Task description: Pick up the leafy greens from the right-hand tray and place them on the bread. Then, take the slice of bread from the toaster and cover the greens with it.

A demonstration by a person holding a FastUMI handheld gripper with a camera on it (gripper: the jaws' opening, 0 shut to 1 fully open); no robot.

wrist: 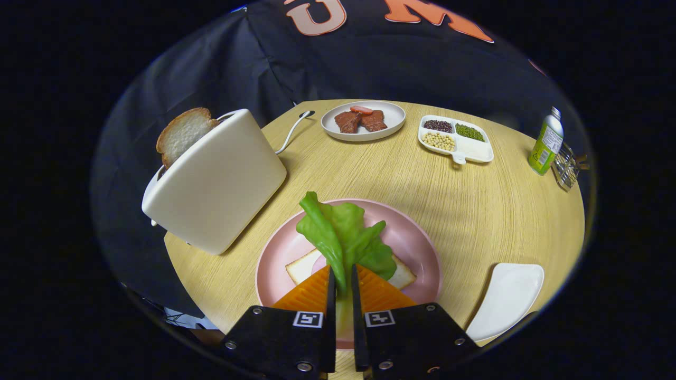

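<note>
Green leafy greens (343, 237) pinched upright over bread slice (303, 265); second slice (182, 134) upright in toaster (216, 182).

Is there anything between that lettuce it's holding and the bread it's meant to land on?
Nothing visible. The gripper is shut on the leafy greens, which hang directly over the bread slice on the pink plate. The toaster stands off to the side.

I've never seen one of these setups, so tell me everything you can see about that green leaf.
The leafy greens look like one glossy, ruffled lettuce leaf, probably plastic, bright green with a paler stem. The gripper is shut on the stem, both fingers pressing it. The leaf fans out beyond the fingers above the bread slice on the pink plate; whether it touches the bread is unclear.
</note>
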